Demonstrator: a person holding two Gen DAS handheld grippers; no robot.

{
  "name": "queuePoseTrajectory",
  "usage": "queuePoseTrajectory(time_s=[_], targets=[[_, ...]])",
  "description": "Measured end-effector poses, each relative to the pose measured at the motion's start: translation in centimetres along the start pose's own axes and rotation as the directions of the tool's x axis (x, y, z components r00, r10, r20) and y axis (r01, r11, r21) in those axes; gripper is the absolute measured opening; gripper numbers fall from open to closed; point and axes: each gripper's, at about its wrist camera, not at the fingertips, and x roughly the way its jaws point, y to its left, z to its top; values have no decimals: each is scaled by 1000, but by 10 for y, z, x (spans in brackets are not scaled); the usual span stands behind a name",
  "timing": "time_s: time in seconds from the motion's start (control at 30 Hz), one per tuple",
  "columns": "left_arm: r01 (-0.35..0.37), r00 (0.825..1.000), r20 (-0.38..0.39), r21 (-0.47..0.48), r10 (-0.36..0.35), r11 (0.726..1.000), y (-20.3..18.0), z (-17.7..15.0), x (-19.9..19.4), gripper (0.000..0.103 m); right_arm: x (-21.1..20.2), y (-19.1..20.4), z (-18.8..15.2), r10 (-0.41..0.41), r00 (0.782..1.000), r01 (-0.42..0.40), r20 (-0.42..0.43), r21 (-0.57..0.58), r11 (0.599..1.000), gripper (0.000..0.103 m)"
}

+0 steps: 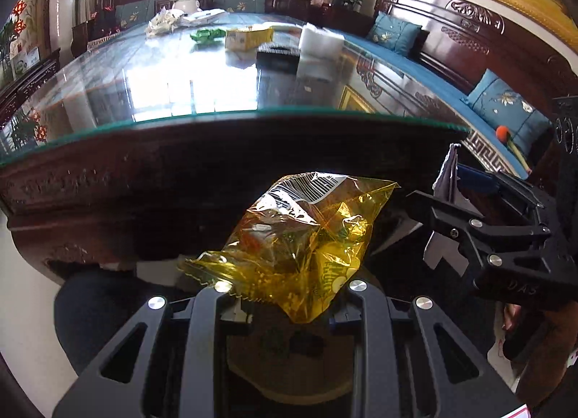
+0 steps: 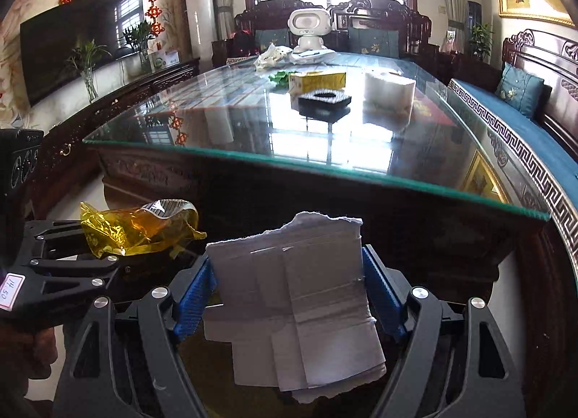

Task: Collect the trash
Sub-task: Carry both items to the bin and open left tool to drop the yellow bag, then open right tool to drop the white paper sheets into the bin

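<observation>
Left gripper (image 1: 289,295): my fingers are drawn close and clamp the yellow wrapper (image 1: 300,237); it is a crumpled, see-through plastic bag with a barcode panel at its far end; it bulges forward and upward past my fingertips, clear of the table.
Right gripper (image 2: 289,291): my blue-padded fingers (image 2: 193,295) stand wide apart yet press on both side edges of the torn cardboard (image 2: 296,295); I grip it, a flattened grey-white piece with a ragged far edge, creased folds and a flap hanging below my pads.
Relation of my two hands: side by side, apart; in the left view my right gripper (image 1: 448,201) shows off to the right with the cardboard (image 1: 446,172) between its fingers; in the right view my left gripper (image 2: 119,255) shows off to the left with the wrapper (image 2: 137,226).
Table (image 2: 325,161): just beyond and above both sets of fingertips; dark carved wood under a glass top; its near edge runs across ahead of me.
On the table, well ahead of my fingers: yellow box (image 2: 318,82); black tray (image 2: 325,98); white tissue pack (image 2: 388,87); green wrappers (image 1: 207,35); crumpled white bag (image 2: 271,55); small white robot toy (image 2: 309,30) at the far end.
Bench (image 2: 523,136): to the right of my fingers; blue seat pad and blue cushions.
</observation>
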Motion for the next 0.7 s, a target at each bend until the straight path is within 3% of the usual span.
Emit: queuePoseTrajectory(time_s=[0.23, 0.43, 0.53, 0.6, 0.67, 0.7], targets=[[27, 994, -109, 8, -26, 1000, -7, -36, 25, 27, -1, 3, -30, 11, 999, -10, -43, 25, 1000, 75], [80, 973, -214, -33, -85, 996, -7, -53, 54, 28, 4, -5, -42, 2, 997, 1, -72, 38, 999, 75], [92, 966, -243, -8, -91, 996, -12, -56, 64, 32, 6, -10, -45, 1, 997, 3, -76, 55, 999, 75], [95, 962, -259, 16, -88, 995, -17, -57, 69, 43, 8, -13, -47, 3, 997, 2, -78, 63, 998, 75], [93, 957, -277, 27, -82, 995, -19, -60, 73, 69, 10, -16, -49, 3, 997, 2, -80, 70, 998, 75], [83, 958, -277, 33, -71, 996, -19, -60, 74, 73, 11, -17, -50, 5, 997, 1, -82, 72, 997, 75]])
